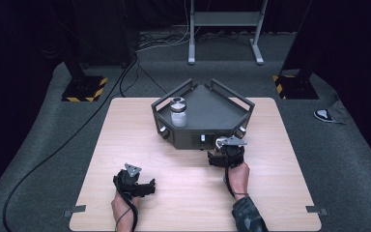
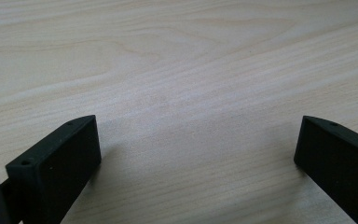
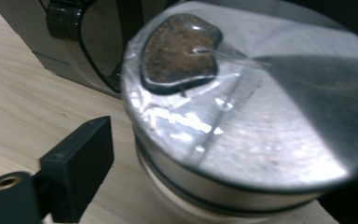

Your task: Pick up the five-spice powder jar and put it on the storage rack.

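A jar with a shiny metal lid (image 3: 242,116) stands on the wooden table right against the front of a dark grey tray (image 1: 212,112); on the lid lies a brown patch under clear film. My right gripper (image 3: 214,163) has this jar (image 1: 220,142) between its jaws. The left fingertip (image 3: 81,158) stands a small gap off the jar's side, and the other one is hidden behind the lid. A second lidded jar (image 1: 178,112) sits inside the tray at its left. My left gripper (image 1: 149,186) rests near the table's front, open (image 2: 198,140) over bare wood.
The tray has raised handle bars and round knobs (image 1: 163,131) on its front corners. Behind the table stand a metal frame (image 1: 224,29) and two posts on black-and-yellow striped bases (image 1: 84,89). A cable (image 1: 53,154) runs across the floor at the left.
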